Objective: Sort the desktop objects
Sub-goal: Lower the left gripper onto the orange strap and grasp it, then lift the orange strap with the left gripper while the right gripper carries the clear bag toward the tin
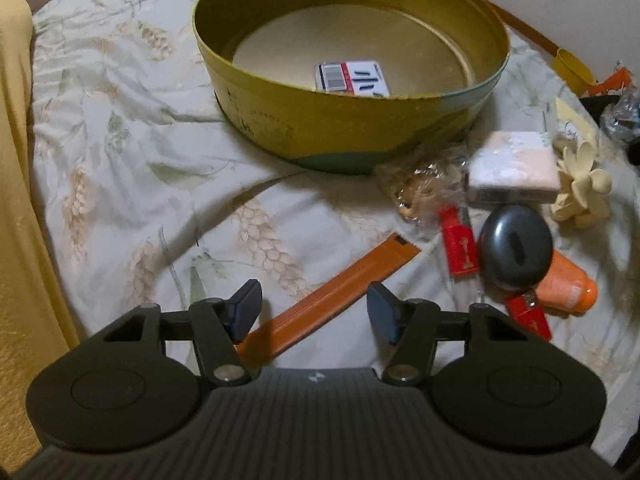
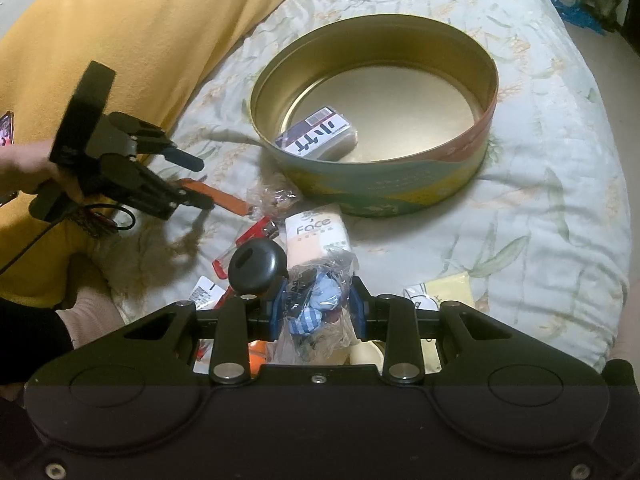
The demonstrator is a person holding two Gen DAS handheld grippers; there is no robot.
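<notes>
Our right tool (image 2: pixel 316 312) grips a clear plastic bag of blue-striped items (image 2: pixel 316 300) between its pads. Our left tool (image 1: pixel 314 306) hangs wide open over an orange sachet (image 1: pixel 336 292) on the bed's floral cover (image 1: pixel 120 160). Beyond lie a black round case (image 1: pixel 515 254), red lighters (image 1: pixel 458 246) and a tissue pack (image 1: pixel 514 168). Farthest, the round tin (image 1: pixel 352 128) holds a white barcoded packet (image 1: pixel 352 78).

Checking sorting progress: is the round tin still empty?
No, a small barcoded packet already lies on the floor of the round tin.
</notes>
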